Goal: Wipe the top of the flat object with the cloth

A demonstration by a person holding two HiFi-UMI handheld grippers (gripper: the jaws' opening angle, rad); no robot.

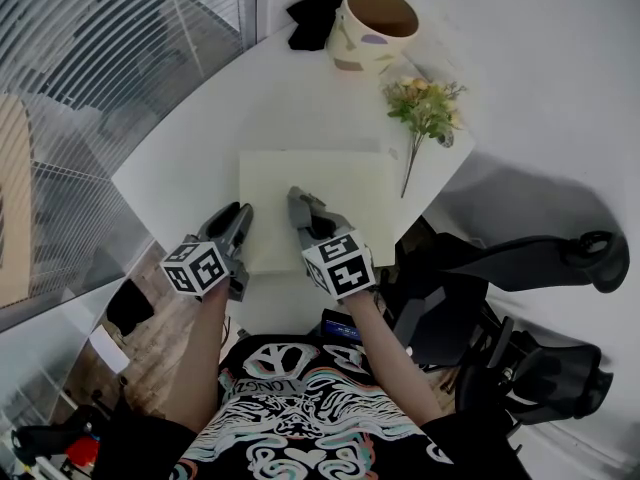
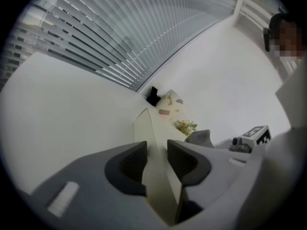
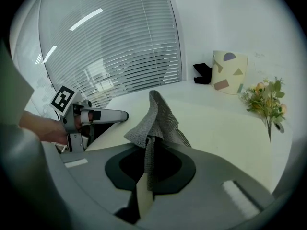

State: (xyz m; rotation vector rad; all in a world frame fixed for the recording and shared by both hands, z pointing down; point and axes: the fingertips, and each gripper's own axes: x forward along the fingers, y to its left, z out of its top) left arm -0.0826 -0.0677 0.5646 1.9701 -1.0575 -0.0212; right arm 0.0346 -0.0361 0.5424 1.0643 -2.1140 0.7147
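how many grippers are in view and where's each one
2. The left gripper is at the cream board's near left edge, jaws shut on that edge. The right gripper is over the board's near side, holding a grey cloth. None looks hidden.

Non-task items around the table

Cream pot [image 1: 372, 28] with pastel shape decals stood upright at the far edge of the white round table [image 1: 190, 153]. A crumpled black item [image 1: 312, 18] sat just beside it on the left. A flower sprig [image 1: 425, 108] lay near the pot's right, stem pointing to the near edge. Slatted blinds [image 1: 110, 58] covered the window at left. A black office chair [image 1: 520, 263] stood off the table's right.
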